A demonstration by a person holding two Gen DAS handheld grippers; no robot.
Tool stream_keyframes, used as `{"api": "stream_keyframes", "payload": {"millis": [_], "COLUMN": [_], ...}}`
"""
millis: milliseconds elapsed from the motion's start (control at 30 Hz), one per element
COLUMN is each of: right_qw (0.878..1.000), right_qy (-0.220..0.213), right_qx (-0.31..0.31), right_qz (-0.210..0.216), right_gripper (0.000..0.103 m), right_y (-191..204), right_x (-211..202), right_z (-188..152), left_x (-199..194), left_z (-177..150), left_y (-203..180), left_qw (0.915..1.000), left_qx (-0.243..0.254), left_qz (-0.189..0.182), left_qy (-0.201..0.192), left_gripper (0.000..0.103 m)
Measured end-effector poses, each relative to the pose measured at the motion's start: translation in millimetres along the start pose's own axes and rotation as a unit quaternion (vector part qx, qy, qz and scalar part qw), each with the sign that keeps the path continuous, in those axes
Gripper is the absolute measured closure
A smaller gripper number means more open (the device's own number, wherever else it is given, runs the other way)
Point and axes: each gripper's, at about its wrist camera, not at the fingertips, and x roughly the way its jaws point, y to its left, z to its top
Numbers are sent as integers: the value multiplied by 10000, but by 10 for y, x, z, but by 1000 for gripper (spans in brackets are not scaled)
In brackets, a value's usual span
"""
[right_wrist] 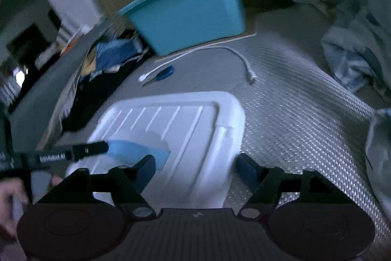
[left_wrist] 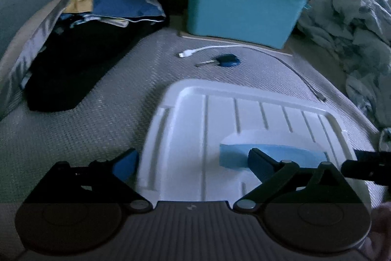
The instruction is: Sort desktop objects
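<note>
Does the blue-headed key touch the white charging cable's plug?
Apart. In the left wrist view, the blue-headed key lies just below the white charging cable's plug, with a strip of grey woven mat showing between them.

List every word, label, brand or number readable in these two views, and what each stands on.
"GenRobot.AI", blurred and only roughly readable: white lettering on the black finger of the left claw, seen in the right wrist view.
A small pale mark on the right claw's grey ribbed body: too small to read.
Nothing else carries legible text.

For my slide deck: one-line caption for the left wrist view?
Open left gripper over a white ribbed plastic lid bearing a blue-and-white block; teal plastic bin behind.
</note>
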Motion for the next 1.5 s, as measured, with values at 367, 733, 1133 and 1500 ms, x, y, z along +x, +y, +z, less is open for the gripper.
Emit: {"api": "stream_keyframes", "payload": {"millis": [367,733,1133,1500], "right_qw": [9988,9959,9950,9960], "right_qy": [82,65,21,-129], "right_qx": [-438,-627,-699,-569], "right_qz": [-195,-642,-706,-676], "right_gripper": [11,6,2,3], "right_y": [138,195,211,179], "right_x": [62,120,136,90], "right_z": [-43,-83,-106,-97], "left_x": [10,13,1,-37], "left_z": [-8,-38,-53,-67], "left_y": [-56,-194,-223,-270], "left_qw": [9999,9983,9980,9977], "left_qx": [136,539,590,662], "left_qz": [-6,-103,-105,-112], "left_qy": [33,202,178,131], "left_gripper": [0,0,0,0]}}
